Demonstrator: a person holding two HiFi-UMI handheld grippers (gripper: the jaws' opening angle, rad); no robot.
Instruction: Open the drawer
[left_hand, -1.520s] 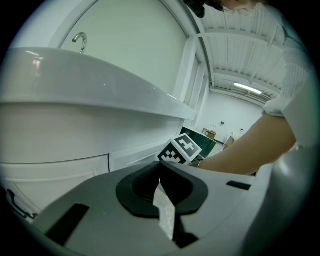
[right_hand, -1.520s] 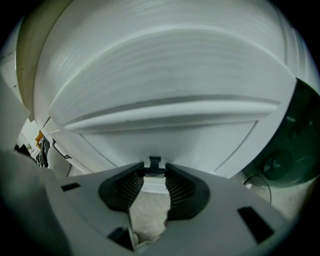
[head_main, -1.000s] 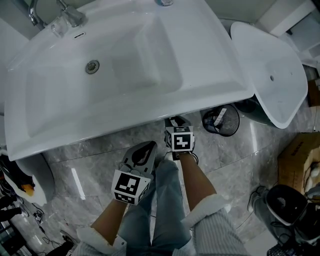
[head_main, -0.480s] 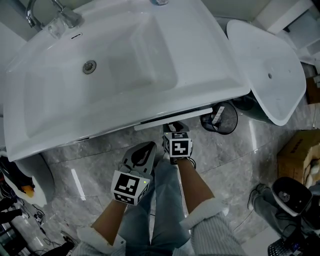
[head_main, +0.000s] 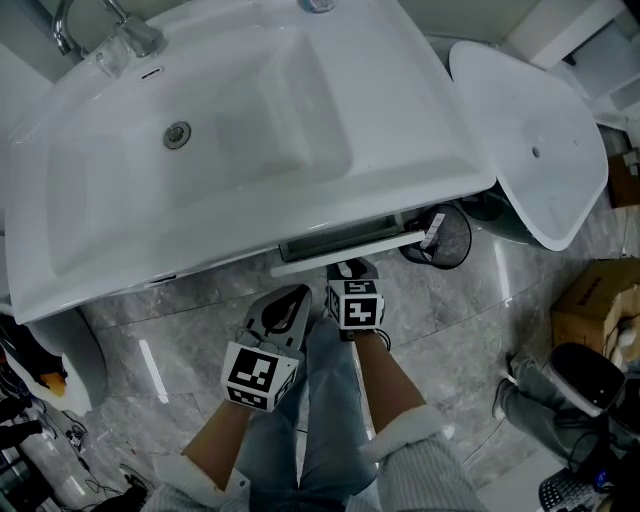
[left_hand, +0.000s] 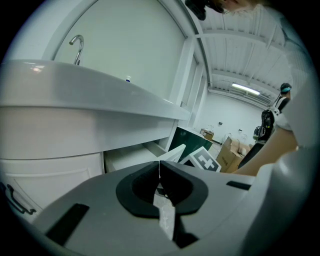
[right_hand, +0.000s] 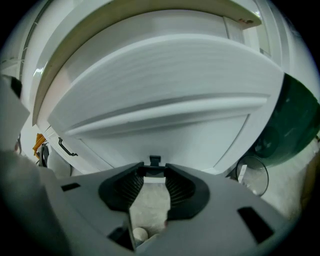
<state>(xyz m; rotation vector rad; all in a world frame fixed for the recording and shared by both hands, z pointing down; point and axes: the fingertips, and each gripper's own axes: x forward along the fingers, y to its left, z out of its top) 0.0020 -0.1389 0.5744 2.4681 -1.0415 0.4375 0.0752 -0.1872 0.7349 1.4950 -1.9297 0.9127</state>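
the drawer (head_main: 345, 248) stands partly out under the sink (head_main: 430, 150). the right gripper (right_hand: 154, 169) is clamped on its dark handle (right_hand: 155, 160): pull straight back, level, without twisting. the left gripper (left_hand: 159, 167), jaws together and empty, hangs clear.

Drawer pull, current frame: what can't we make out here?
- Inside of the drawer: head view, the sink overhangs all but a thin strip.
- Handle: head view, covered by the right gripper; the right gripper view shows only a dark bit at the jaw tips.
- Contents of the bin: head view, too small and dark.
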